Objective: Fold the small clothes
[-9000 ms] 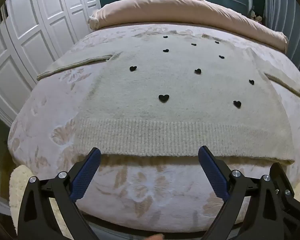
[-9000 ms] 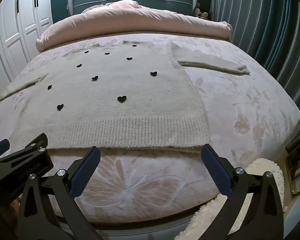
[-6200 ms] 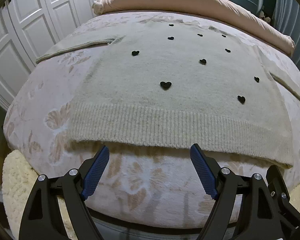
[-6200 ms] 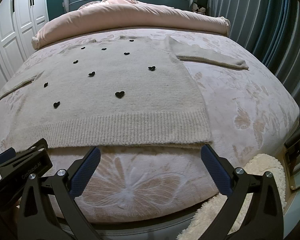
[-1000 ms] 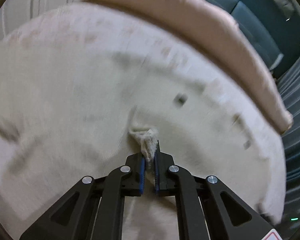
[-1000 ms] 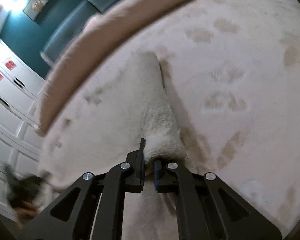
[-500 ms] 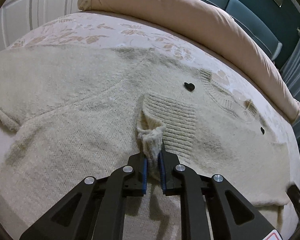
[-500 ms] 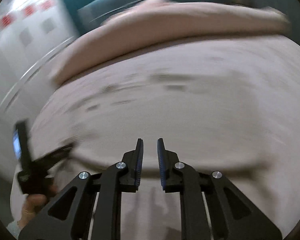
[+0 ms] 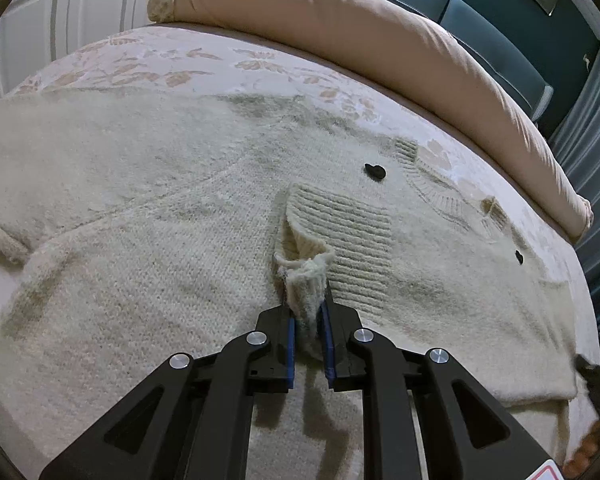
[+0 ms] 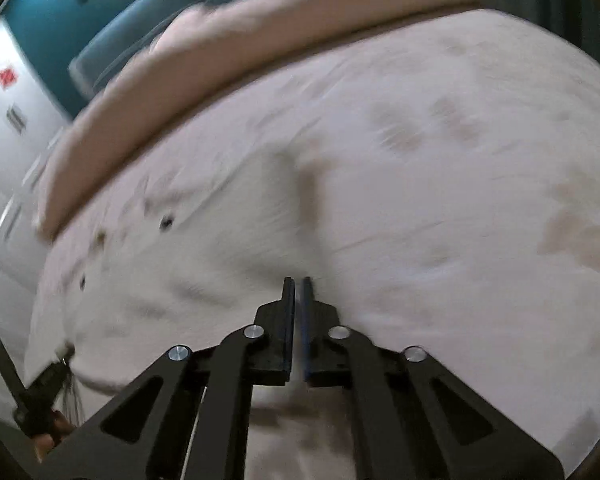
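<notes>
A cream knit sweater with small black hearts lies on the bed, its lower half folded up over the chest. My left gripper is shut on the ribbed hem corner, held just above the sweater near the neckline. In the blurred right wrist view my right gripper is shut with nothing visible between its pads, low over the sweater's right side. The left gripper shows there at the lower left.
The bed has a pale floral cover and a rolled pink duvet along the far side, in front of a teal headboard. White wardrobe doors stand to the left and grey curtains to the right.
My left gripper has stayed shut on the hem corner, barely moving. My right gripper, holding sweater fabric a second ago, let it go, swung across the bed and closed further, empty.
</notes>
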{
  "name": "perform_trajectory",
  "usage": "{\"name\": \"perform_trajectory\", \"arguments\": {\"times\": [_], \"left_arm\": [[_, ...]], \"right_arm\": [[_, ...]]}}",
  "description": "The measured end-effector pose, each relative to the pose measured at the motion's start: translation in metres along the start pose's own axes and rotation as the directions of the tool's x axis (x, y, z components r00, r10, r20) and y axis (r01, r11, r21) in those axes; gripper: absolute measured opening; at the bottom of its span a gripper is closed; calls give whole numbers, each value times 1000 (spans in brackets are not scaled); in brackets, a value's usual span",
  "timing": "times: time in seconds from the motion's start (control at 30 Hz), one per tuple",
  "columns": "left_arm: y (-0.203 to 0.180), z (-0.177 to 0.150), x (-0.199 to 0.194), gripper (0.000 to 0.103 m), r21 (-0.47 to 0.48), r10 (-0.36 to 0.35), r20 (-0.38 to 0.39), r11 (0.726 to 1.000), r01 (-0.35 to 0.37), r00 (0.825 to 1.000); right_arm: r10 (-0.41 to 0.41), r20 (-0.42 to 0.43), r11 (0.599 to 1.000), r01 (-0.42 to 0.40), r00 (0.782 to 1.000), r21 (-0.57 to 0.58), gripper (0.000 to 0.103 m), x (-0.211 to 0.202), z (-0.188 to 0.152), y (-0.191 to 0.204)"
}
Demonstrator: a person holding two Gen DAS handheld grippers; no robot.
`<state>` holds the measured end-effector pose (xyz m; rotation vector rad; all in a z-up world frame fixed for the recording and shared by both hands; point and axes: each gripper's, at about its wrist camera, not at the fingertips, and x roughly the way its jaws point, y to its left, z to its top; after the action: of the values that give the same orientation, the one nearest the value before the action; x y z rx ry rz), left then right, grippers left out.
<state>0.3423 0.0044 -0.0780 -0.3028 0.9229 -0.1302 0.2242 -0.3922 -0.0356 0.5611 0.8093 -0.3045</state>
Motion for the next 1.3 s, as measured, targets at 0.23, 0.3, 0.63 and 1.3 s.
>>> {"name": "perform_trajectory", "arguments": {"times": [0.23,0.3,0.63,1.3], "left_arm": [[-1,0,-1,15,1,6,2,1000,-6,1000],[3,2,-9,16,-25,-11,-12,1000,11,1000],[182,15,-119,58,-385,141,50,916,-111,989],[361,134,-144,7,-578,297,61,789,-209,953]], "right_arm": [[-34,-88,983,18,996,-180,7,18,-43,34],[-44,-53,986,35,998,-161,7,9,-47,26],[47,-79,942,-70,996,-329,41,-49,-149,84],[37,-75,906,-65,997,-417,89,-42,-185,108]]}}
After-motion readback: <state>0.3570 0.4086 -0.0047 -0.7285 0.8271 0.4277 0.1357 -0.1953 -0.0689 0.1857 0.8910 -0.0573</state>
